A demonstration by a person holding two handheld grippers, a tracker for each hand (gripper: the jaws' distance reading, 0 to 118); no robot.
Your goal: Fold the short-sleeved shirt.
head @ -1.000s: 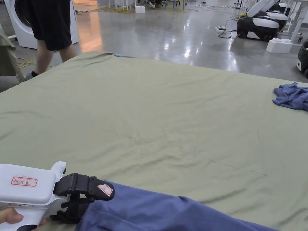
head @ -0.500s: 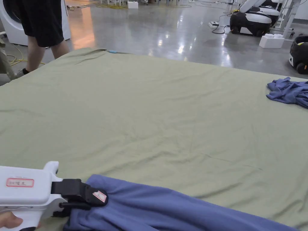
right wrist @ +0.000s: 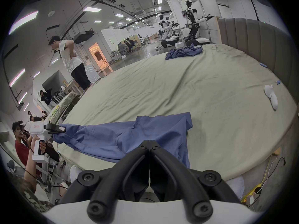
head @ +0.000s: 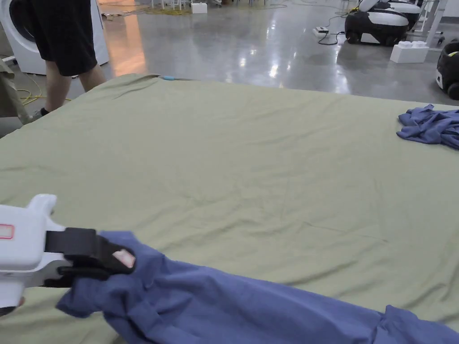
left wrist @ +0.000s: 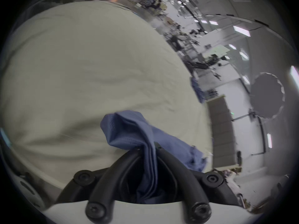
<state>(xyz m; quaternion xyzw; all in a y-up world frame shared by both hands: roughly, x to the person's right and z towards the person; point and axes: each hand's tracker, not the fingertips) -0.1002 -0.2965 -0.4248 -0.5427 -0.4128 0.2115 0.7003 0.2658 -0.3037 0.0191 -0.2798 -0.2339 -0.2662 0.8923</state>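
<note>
The right gripper (right wrist: 149, 142) sits nearest in its own view, at 6 o'clock, its jaws brought together tip to tip; whether they pinch the cloth at their tips cannot be told. Just past those tips lies the blue short-sleeved shirt (right wrist: 129, 137), stretched along the near edge of the bed (right wrist: 178, 85), which is covered in a pale green sheet. The shirt runs from about 3 o'clock toward 9 o'clock in that view, its far end lifted off the sheet.

At that lifted end the left gripper (head: 114, 264) has its jaws clamped on a bunched fold of the shirt (head: 215, 304); in the head view it sits at 8 o'clock. The left gripper view shows the cloth (left wrist: 145, 140) pressed between both black jaws and spilling out beyond them.

Farther out, toward 3 o'clock in the right gripper view, a white sock (right wrist: 271, 98) lies on the sheet. At the far side of the bed, at 2 o'clock in the head view, a second blue garment (head: 430, 125) lies crumpled. Beyond the bed's far corner, at 11 o'clock, a person (head: 67, 45) in dark shorts stands on the shiny floor (head: 269, 45).
</note>
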